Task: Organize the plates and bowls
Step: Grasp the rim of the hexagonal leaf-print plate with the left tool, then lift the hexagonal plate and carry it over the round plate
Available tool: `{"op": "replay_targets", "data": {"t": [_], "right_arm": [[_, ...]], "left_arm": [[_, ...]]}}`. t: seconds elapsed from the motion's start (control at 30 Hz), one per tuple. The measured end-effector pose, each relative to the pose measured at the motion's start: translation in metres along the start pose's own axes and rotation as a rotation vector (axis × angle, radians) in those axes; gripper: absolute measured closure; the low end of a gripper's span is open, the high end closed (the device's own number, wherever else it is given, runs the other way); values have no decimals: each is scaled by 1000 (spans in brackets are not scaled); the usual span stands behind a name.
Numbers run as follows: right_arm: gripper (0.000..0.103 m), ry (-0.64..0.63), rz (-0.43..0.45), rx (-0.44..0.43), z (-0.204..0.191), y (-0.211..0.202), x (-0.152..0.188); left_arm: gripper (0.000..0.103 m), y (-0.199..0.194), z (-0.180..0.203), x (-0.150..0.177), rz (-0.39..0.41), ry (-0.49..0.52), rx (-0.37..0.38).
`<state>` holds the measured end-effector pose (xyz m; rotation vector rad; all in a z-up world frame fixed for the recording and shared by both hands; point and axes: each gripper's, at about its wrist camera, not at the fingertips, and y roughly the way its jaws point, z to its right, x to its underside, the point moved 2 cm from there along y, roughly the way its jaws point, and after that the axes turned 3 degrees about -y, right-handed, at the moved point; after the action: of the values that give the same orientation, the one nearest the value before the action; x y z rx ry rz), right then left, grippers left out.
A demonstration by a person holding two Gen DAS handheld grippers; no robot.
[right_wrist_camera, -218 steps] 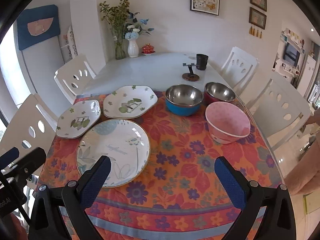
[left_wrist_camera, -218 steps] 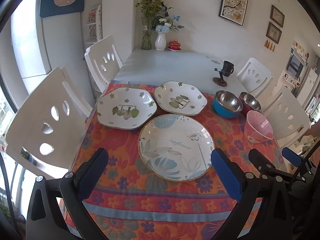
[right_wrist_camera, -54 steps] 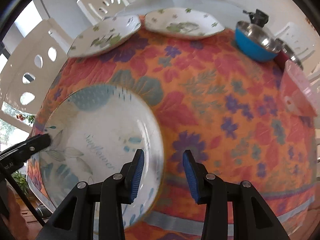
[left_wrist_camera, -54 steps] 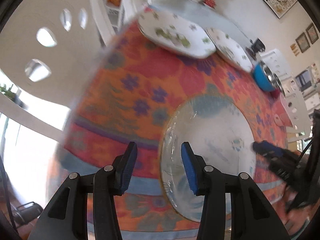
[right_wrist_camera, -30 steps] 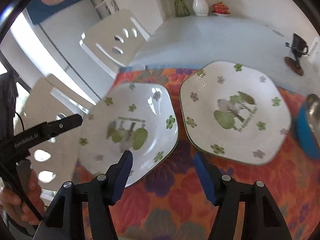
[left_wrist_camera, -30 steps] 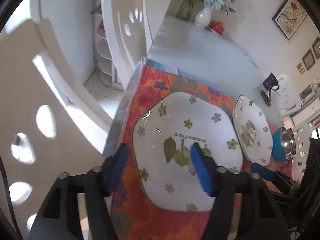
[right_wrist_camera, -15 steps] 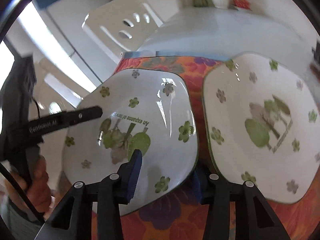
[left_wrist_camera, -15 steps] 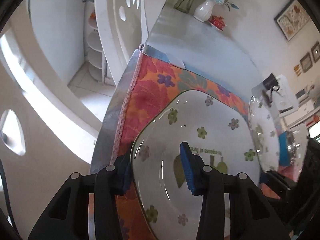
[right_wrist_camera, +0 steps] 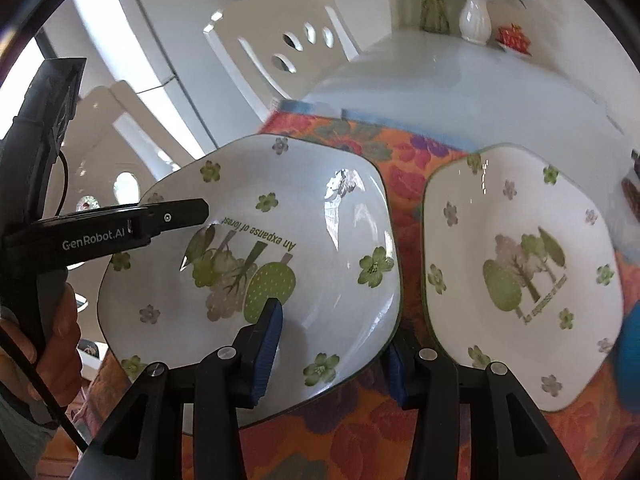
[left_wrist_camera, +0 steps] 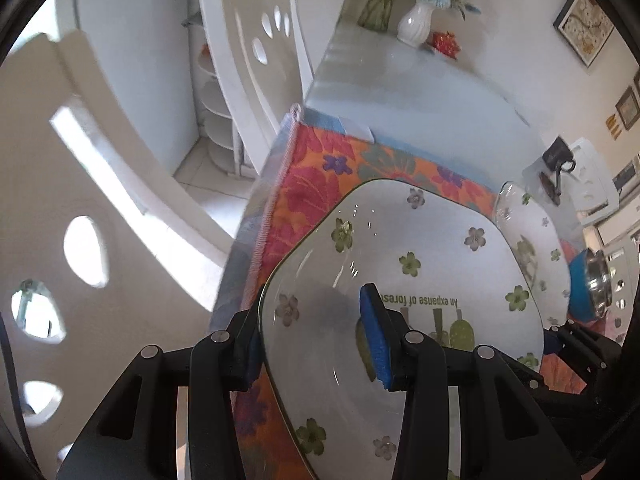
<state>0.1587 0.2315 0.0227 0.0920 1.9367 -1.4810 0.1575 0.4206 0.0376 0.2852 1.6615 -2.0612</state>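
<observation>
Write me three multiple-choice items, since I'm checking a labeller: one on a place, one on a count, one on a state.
1. Where does the second white hexagonal plate lie relative to the gripped white hexagonal plate with the forest print, in the right wrist view?
A. To its right
B. Stacked on it
C. On a chair

2. How many grippers straddle the gripped plate's rim?
A. None
B. One
C. Two

3. What does the plate lie on?
A. Bare wood
B. Floral orange tablecloth
C. A tray

Answers: 1 A, the second plate lies beside the gripped plate. 2 C, the left gripper and right gripper each straddle an edge. 3 B, the tablecloth shows around it.
</observation>
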Motion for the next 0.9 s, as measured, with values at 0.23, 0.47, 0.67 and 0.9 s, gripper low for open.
{"op": "replay_targets", "data": {"t": [0.23, 0.47, 0.67, 0.9], "right_arm": [[59, -30, 24, -33, -18, -44, 2], [59, -19, 77, -6, -36, -102, 20], [59, 20, 93, 25, -53, -141, 58], [59, 44, 42, 65, -68, -163, 120]], "left_arm": [[64, -64, 4, 12, 76, -39, 40], [64, -127, 24, 39, 155, -10, 101], [64, -155, 38, 76, 162, 28, 139], [64, -155, 45, 134, 62, 76, 178]]}}
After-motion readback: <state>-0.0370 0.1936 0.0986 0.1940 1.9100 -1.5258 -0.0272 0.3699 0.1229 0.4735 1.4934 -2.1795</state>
